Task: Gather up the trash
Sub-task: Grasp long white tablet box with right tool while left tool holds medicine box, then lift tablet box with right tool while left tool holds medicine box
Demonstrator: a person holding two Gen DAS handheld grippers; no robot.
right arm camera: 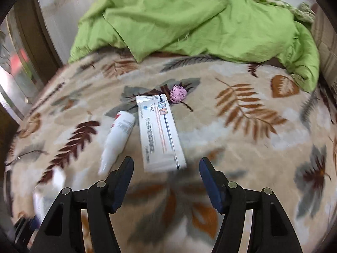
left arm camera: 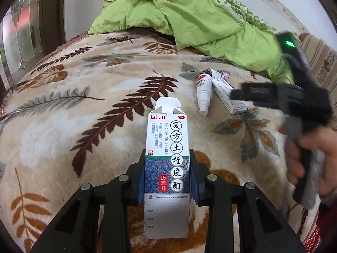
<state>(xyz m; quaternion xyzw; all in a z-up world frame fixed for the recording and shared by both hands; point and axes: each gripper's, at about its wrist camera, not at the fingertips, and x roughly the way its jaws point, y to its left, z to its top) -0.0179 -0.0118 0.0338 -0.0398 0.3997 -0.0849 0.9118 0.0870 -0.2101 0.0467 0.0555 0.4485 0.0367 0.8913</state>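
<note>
Medicine carton (left arm camera: 167, 164) clamped, left fingers (left arm camera: 141, 181)

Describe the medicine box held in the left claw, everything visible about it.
The medicine box is a slim cardboard carton, white on top with black Chinese characters in circles, a red logo and a red OTC mark, and a blue leaf-patterned lower band with a red label. Its far end flap stands open. It points away from the camera, above the leaf-print blanket. The left claw is shut on it, blue pads pressing both long sides around its blue band.
</note>
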